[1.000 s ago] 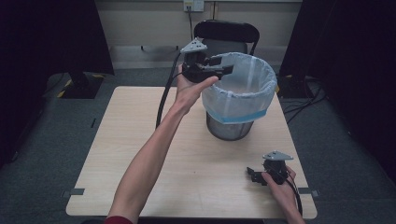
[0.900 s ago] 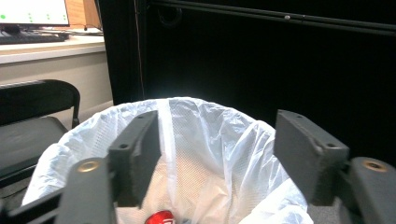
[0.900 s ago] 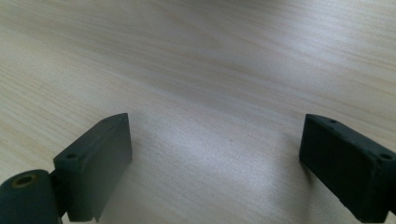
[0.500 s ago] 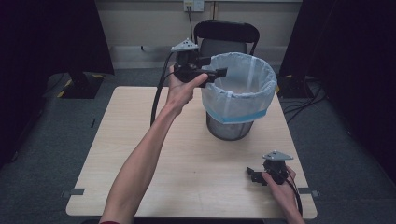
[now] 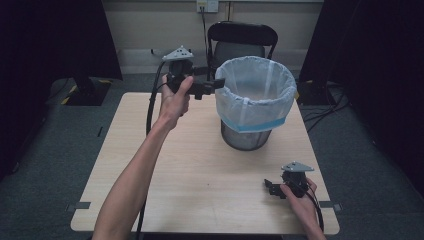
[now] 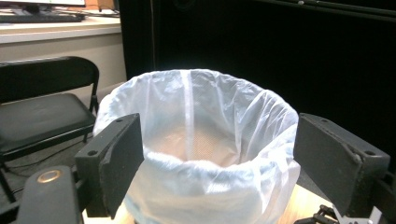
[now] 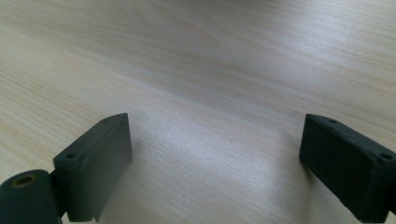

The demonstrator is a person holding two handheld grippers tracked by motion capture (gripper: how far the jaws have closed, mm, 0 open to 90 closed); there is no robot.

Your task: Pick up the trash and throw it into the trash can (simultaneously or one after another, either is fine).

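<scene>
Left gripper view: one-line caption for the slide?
Left tool open and empty, aimed level at the bag-lined wire bin on the table, folding chair behind.

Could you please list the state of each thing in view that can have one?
Left gripper: open, nothing between the jaws, held in the air beside the bin's rim.
Right gripper: open, nothing between the jaws, low over the table.
Bin: upright, lined.
Bin bag: folded over the rim, mouth open.
Folding chair: unfolded, unoccupied.
</scene>
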